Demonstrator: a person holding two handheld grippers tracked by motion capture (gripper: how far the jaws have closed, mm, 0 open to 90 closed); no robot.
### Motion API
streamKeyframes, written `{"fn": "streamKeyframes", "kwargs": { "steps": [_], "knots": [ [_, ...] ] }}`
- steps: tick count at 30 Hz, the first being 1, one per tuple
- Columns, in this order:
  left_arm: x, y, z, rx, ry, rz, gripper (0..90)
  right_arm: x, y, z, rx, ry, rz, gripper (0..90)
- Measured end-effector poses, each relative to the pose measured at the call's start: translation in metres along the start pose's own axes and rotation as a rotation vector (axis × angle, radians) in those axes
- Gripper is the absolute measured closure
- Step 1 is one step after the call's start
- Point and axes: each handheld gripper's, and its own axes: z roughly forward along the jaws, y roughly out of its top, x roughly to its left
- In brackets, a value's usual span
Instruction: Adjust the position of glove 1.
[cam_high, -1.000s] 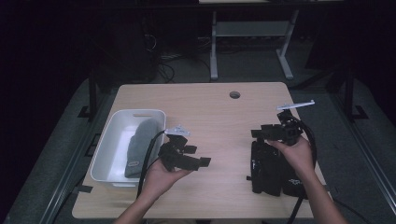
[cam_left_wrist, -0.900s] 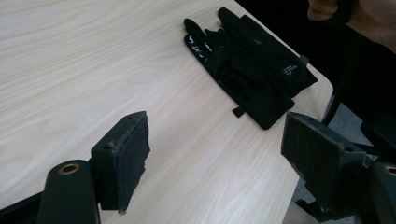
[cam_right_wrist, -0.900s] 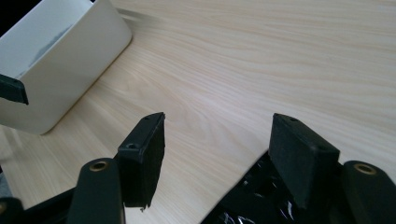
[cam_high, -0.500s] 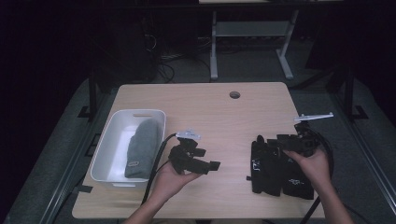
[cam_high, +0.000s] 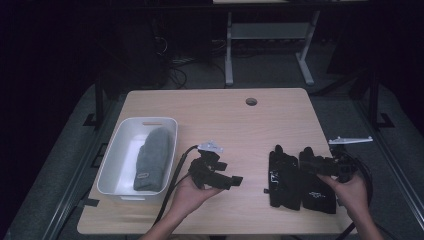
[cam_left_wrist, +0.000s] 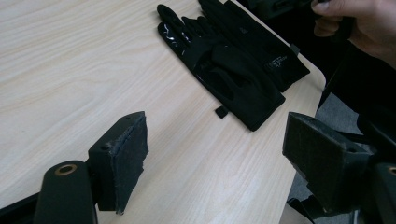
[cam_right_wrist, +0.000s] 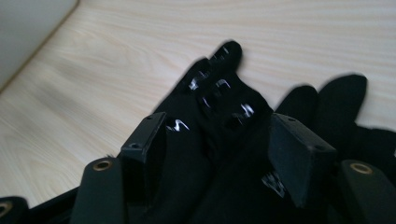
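Two black gloves lie side by side at the right front of the wooden table, fingers pointing away from me. My right gripper hovers low over them, open; in the right gripper view glove fabric shows under and between its jaws, which stand apart from it. My left gripper is held left of the gloves, pointing at them. In the left gripper view its jaws stand wide open over bare wood, with the gloves beyond them.
A white bin stands at the left front of the table with a grey knit hat inside. A round cable hole sits near the far edge. Cables trail from both grippers toward me. The table's right edge is close to the gloves.
The right hand has moved right and toward the near edge, sinking lower over the gloves. The left gripper has drifted a little to the right, toward the gloves.
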Motion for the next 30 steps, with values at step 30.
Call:
{"fn": "streamKeyframes", "kwargs": {
  "steps": [30],
  "knots": [
    [-0.001,-0.004,0.005,0.031,-0.010,-0.003,21.7,-0.012,-0.044,0.010,0.133,-0.266,-0.198,56.9]
  ]
}}
